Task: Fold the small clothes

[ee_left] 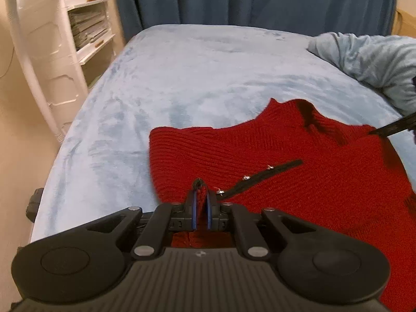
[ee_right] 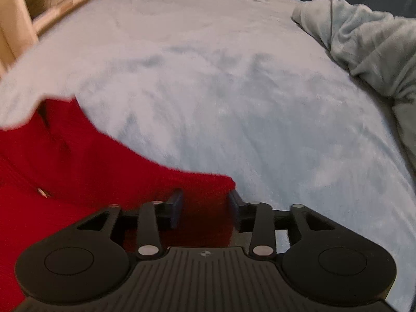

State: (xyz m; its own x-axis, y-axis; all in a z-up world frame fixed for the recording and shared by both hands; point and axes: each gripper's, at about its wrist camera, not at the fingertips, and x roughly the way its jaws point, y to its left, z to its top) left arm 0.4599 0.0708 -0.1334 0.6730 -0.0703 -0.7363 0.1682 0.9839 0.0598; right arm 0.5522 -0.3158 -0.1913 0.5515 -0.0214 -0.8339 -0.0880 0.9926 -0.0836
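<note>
The red knit garment (ee_left: 299, 171) lies spread on the bed (ee_left: 182, 78), toward its near right part, on a pale blue fleece cover. A black strap (ee_left: 262, 179) with small metal studs runs diagonally across the knit. The far edge of the garment has a curved cut-out and a dark fold near the right.

The left gripper (ee_left: 201, 195) has its jaws closed on a bunched fold of the red knit at the garment's near edge. The right gripper (ee_right: 205, 202) has its jaws apart, with a corner of the red knit (ee_right: 104, 182) lying between them; the right wrist view is blurred, and contact with the fingers cannot be confirmed. In the left wrist view, a tip of the right gripper sits at the garment's right edge.

A bunched blanket (ee_left: 369, 62) lies at the bed's far right. Beyond the bed hangs a dark blue curtain (ee_left: 260, 0). To the left stand a white fan (ee_left: 33, 52) and a shelf (ee_left: 88, 26) with stacked papers.
</note>
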